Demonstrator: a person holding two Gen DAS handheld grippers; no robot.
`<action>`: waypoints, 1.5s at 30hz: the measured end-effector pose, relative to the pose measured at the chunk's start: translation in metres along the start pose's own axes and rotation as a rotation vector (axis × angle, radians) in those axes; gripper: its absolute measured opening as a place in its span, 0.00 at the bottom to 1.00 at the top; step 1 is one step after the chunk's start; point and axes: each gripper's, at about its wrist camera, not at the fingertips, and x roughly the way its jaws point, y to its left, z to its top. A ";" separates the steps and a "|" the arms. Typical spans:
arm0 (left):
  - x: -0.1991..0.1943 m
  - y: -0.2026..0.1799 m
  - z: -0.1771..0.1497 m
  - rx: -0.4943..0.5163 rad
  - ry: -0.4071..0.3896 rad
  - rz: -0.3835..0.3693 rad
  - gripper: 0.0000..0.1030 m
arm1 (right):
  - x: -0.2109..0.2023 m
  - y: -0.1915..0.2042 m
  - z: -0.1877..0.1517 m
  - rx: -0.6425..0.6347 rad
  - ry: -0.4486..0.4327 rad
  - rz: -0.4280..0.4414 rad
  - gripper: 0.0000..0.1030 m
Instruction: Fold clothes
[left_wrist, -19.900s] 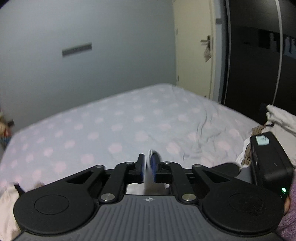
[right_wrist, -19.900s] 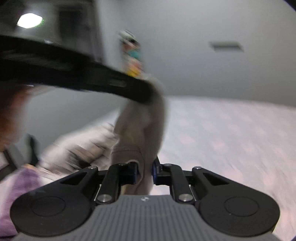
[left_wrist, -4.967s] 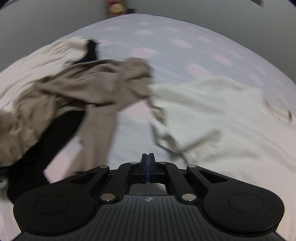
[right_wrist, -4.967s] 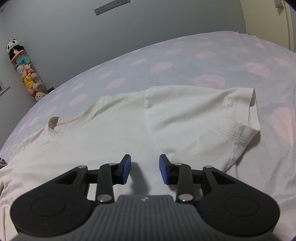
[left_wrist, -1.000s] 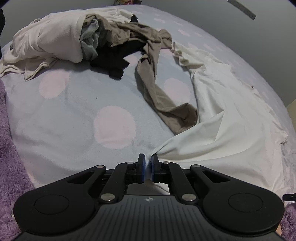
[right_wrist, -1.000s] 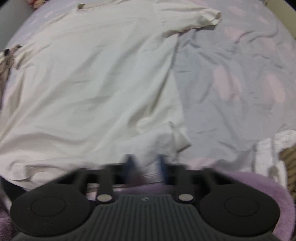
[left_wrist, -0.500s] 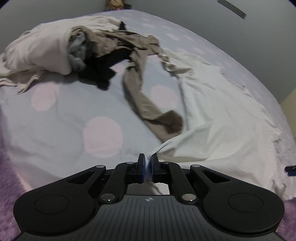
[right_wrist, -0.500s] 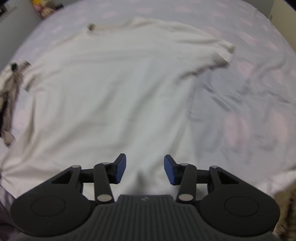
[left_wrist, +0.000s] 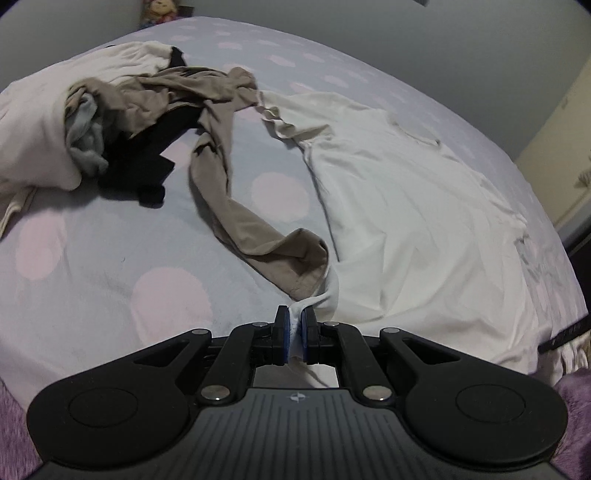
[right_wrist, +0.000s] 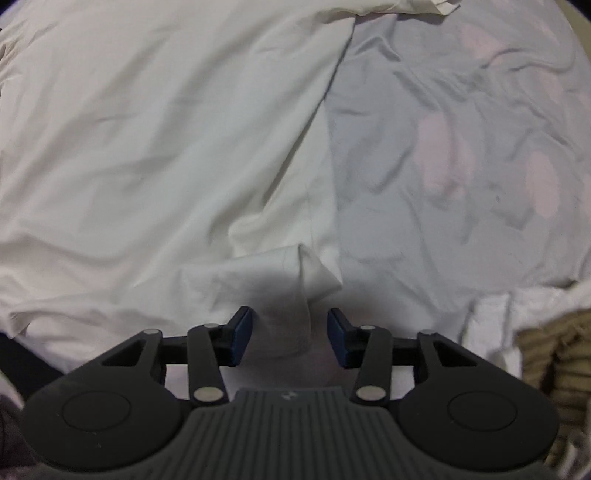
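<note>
Your left gripper (left_wrist: 294, 328) has its fingers clamped on a corner of the white T-shirt (left_wrist: 406, 206), which lies spread on the spotted bed (left_wrist: 110, 258). Your right gripper (right_wrist: 291, 334) points down over the shirt's opposite bottom corner; its fingers are closing, a raised fold between them, pads not yet pressing. Beige trousers (left_wrist: 236, 221) lie just beside the pinched corner.

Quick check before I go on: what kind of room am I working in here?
Most likely a bedroom. The white T-shirt is spread on a bed with a pink-spotted sheet, a heap of unfolded clothes lies further back, and a plush toy sits by the plain wall.
</note>
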 end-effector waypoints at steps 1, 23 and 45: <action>0.000 -0.001 0.000 -0.011 -0.012 0.001 0.04 | 0.005 -0.003 0.000 0.007 0.001 0.028 0.15; 0.020 -0.002 -0.015 -0.051 -0.039 0.132 0.04 | -0.046 -0.012 0.023 0.246 -0.432 0.541 0.31; 0.032 0.004 -0.016 -0.066 0.008 0.142 0.04 | -0.013 0.053 0.042 -0.606 -0.444 0.145 0.39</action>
